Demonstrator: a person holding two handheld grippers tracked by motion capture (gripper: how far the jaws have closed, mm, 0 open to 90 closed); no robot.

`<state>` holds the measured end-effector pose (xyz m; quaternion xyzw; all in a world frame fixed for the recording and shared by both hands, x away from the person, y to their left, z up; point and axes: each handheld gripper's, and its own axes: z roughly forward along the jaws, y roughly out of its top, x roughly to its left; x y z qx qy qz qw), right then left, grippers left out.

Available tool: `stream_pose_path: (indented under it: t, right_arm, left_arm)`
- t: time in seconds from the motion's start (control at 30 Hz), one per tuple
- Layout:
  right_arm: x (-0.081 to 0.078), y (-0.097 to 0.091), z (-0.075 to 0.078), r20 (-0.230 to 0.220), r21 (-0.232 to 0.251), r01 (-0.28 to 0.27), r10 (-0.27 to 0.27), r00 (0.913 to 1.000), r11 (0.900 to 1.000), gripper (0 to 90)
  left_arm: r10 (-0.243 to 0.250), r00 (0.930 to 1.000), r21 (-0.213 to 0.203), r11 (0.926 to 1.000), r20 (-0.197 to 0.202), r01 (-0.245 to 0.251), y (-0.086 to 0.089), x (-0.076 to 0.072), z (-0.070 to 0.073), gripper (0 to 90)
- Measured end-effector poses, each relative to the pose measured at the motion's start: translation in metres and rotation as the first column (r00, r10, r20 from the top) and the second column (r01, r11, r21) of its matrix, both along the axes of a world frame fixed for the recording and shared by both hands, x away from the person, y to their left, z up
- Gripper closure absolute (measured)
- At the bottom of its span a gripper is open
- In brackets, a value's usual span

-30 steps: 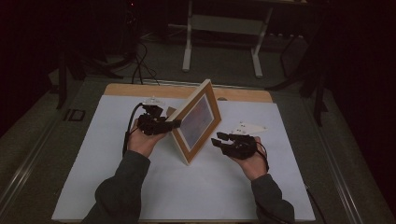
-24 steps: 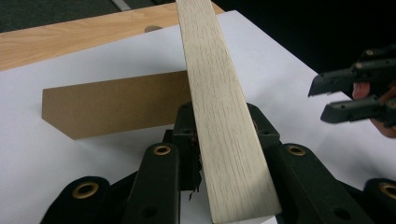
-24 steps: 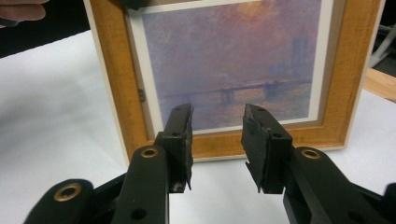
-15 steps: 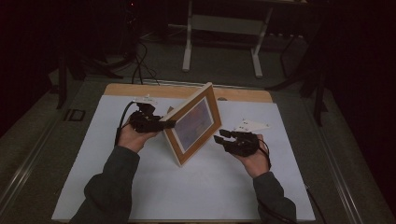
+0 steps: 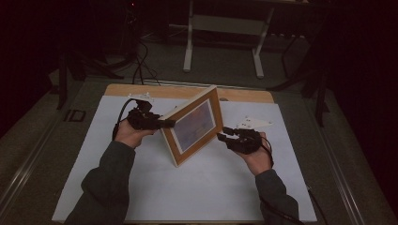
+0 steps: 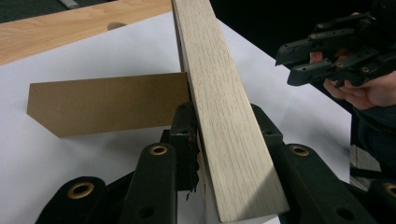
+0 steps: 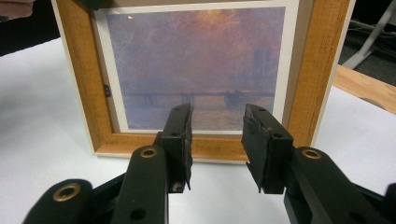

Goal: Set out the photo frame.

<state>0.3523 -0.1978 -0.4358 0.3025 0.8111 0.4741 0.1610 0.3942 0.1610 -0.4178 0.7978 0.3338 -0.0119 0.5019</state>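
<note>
A: What's on the table (image 5: 141,91), biggest first?

B: One white sheet (image 5: 187,197) over most of the wooden top. On it stands one picture frame (image 5: 192,125), tilted up on its lower edge near the sheet's middle, closer to the far edge. The frame is the one thing here that holds anything: a hazy purple river print (image 7: 196,65). One brown back stand (image 6: 107,102) sticks out behind it.

A: And the tongs?

B: Two. The left gripper (image 5: 155,121) pinches the frame's pale wooden side edge (image 6: 224,116) between its jaws. The right gripper (image 5: 232,137) sits just off the frame's front, jaws spread and empty, apart from the wood.

A: Any change from a second ago?

B: The left hand (image 5: 129,133) has slid toward the sheet's left edge, and the frame has turned with it. The left jaws have just eased a little wider, the frame still between them. The right gripper has hardly moved.
</note>
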Motion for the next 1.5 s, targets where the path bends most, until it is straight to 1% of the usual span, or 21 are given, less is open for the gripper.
stream_pose_path:
  t: [0.13,0.23,0.33,0.4,0.47,0.63,0.73,0.8,0.87,1.0,1.07,1.13,1.23,1.33,1.43,1.5]
  right_arm:
    - [0.002,-0.001,0.000,-0.002,-0.001,0.006,-0.006,1.0000,1.0000,62.0]
    - [0.003,-0.001,0.000,0.001,0.002,0.013,-0.013,0.9999,0.9999,61.8]
    - [0.005,-0.002,-0.001,-0.002,0.002,0.020,-0.020,0.9998,0.9998,61.6]
    - [0.005,-0.002,-0.001,-0.003,0.003,0.022,-0.022,0.9998,0.9998,61.2]
    - [0.007,-0.003,-0.001,-0.002,0.001,0.023,-0.023,0.9997,0.9997,61.1]
    - [0.012,-0.008,-0.001,-0.002,-0.003,0.044,-0.044,0.9990,0.9990,61.1]
    - [0.017,-0.011,-0.001,-0.005,-0.013,0.063,-0.063,0.9980,0.9979,61.1]
    - [0.020,-0.014,-0.002,-0.008,-0.019,0.074,-0.074,0.9972,0.9971,61.1]
    - [0.024,-0.017,-0.002,-0.008,-0.027,0.087,-0.088,0.9961,0.9958,61.0]
    - [0.030,-0.020,-0.002,-0.008,-0.034,0.106,-0.106,0.9943,0.9938,60.8]
    - [0.034,-0.021,-0.002,-0.009,-0.037,0.115,-0.115,0.9933,0.9927,60.8]
    - [0.037,-0.022,-0.001,-0.010,-0.041,0.121,-0.121,0.9925,0.9918,60.8]
    - [0.044,-0.022,0.000,-0.015,-0.035,0.126,-0.126,0.9919,0.9914,60.8]
    - [0.052,-0.021,0.003,-0.013,-0.040,0.136,-0.137,0.9905,0.9899,60.8]
    - [0.059,-0.021,0.005,-0.021,-0.033,0.143,-0.144,0.9894,0.9892,60.8]
    - [0.064,-0.020,0.005,-0.026,-0.027,0.148,-0.149,0.9885,0.9886,60.8]
  left_arm:
    - [-0.018,0.9998,0.005,0.9998,0.003,0.018,0.001,0.003,0.001,69.8]
    - [-0.035,0.9994,0.001,0.9994,-0.004,0.035,0.001,0.006,0.000,69.7]
    - [-0.060,0.9982,-0.013,0.9981,-0.008,0.059,0.001,0.008,-0.001,69.6]
    - [-0.082,0.9967,-0.014,0.9966,-0.003,0.081,-0.001,0.009,-0.001,69.6]
    - [-0.093,0.9957,-0.016,0.9956,-0.005,0.092,-0.002,0.010,-0.001,69.7]
    - [-0.084,0.9964,-0.019,0.9963,-0.005,0.084,-0.002,0.009,-0.001,69.6]
    - [-0.068,0.9976,-0.022,0.9974,0.004,0.069,-0.002,0.007,-0.001,69.0]
    - [-0.050,0.9987,-0.027,0.9983,0.009,0.051,-0.002,0.006,-0.001,67.2]
    - [-0.027,0.9995,-0.023,0.9994,0.018,0.027,-0.003,0.004,-0.001,65.2]
    - [0.013,0.9991,-0.014,0.9998,0.040,-0.013,-0.004,0.000,-0.001,64.1]
    - [0.036,0.9980,-0.017,0.9992,0.053,-0.035,-0.003,-0.003,-0.001,63.4]
    - [0.061,0.9961,-0.024,0.9979,0.065,-0.059,-0.002,-0.007,-0.001,63.3]
    - [0.107,0.9907,-0.024,0.9941,0.084,-0.105,-0.001,-0.014,-0.002,63.1]
    - [0.138,0.9856,-0.034,0.9902,0.098,-0.135,0.000,-0.021,-0.003,62.7]
    - [0.170,0.9801,-0.056,0.9846,0.102,-0.165,0.001,-0.026,-0.006,62.6]
    - [0.193,0.9749,-0.057,0.9806,0.111,-0.187,0.000,-0.030,-0.008,62.7]
